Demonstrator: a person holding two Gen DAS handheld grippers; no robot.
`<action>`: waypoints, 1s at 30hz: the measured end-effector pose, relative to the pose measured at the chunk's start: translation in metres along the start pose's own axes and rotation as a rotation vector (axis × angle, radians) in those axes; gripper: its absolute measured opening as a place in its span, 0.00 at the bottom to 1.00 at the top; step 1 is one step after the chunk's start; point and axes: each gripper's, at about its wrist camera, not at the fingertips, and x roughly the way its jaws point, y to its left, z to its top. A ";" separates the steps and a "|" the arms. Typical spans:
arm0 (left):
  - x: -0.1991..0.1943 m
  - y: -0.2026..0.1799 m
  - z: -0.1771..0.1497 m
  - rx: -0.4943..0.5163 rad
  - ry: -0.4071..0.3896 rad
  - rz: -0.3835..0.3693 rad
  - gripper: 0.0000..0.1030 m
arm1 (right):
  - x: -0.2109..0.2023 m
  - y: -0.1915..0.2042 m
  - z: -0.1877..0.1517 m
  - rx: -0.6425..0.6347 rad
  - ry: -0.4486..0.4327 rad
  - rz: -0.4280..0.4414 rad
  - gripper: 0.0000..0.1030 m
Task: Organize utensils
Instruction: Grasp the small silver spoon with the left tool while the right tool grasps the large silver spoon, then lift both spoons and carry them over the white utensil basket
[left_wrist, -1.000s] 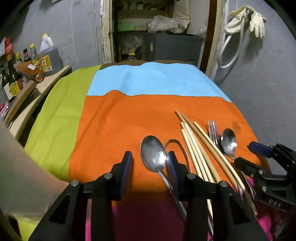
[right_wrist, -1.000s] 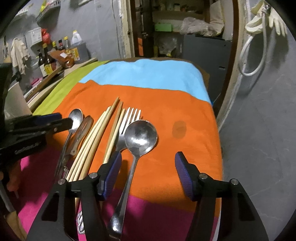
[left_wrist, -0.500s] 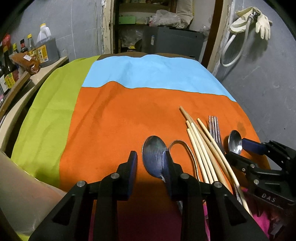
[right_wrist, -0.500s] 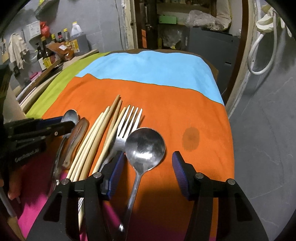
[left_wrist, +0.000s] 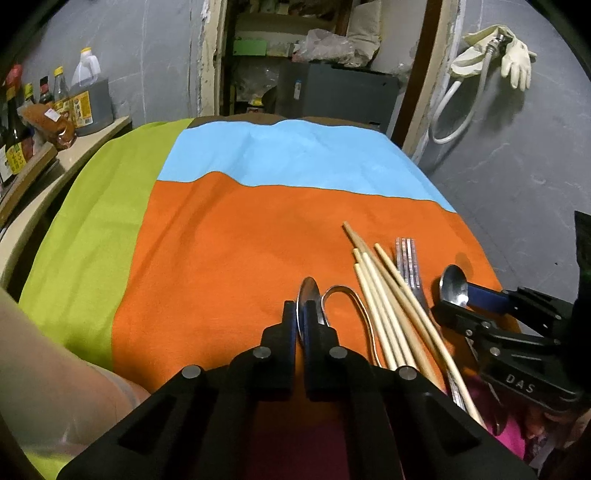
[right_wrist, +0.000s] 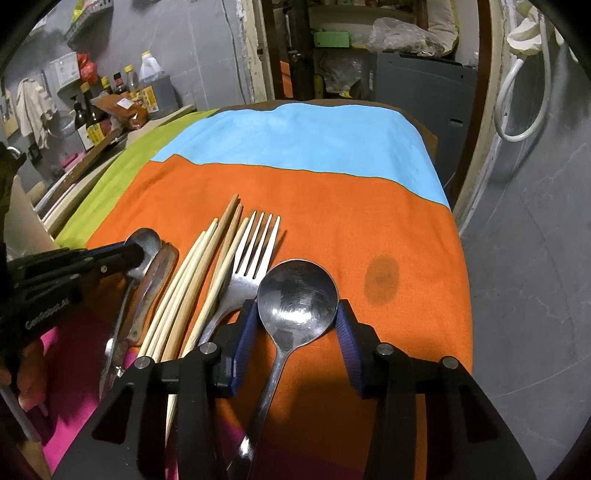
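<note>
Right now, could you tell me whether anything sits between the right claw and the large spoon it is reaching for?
Nothing visible does. The right claw is open with the large spoon bowl already between its fingers. The fork lies just outside the left finger, close enough that it might get nudged on closing.

White raised letters "DAS" stand on the black body of the right claw (left_wrist: 476, 314), at about 4 o'clock in the left wrist view. In the right wrist view, white lettering beginning "Gen", the rest too blurred to read, stands on the left claw (right_wrist: 133, 254) at 9 o'clock. The yellow labels on the bottles (right_wrist: 94, 125) at 10 o'clock are illegible.
</note>
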 end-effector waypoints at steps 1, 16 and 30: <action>-0.002 -0.002 -0.001 0.004 -0.007 0.001 0.00 | -0.002 0.000 0.000 0.005 -0.007 0.000 0.39; -0.097 -0.016 -0.028 0.034 -0.429 0.108 0.00 | -0.084 0.032 -0.022 -0.062 -0.395 -0.120 0.38; -0.202 0.044 -0.009 -0.045 -0.702 0.216 0.00 | -0.144 0.104 0.024 -0.129 -0.694 -0.065 0.38</action>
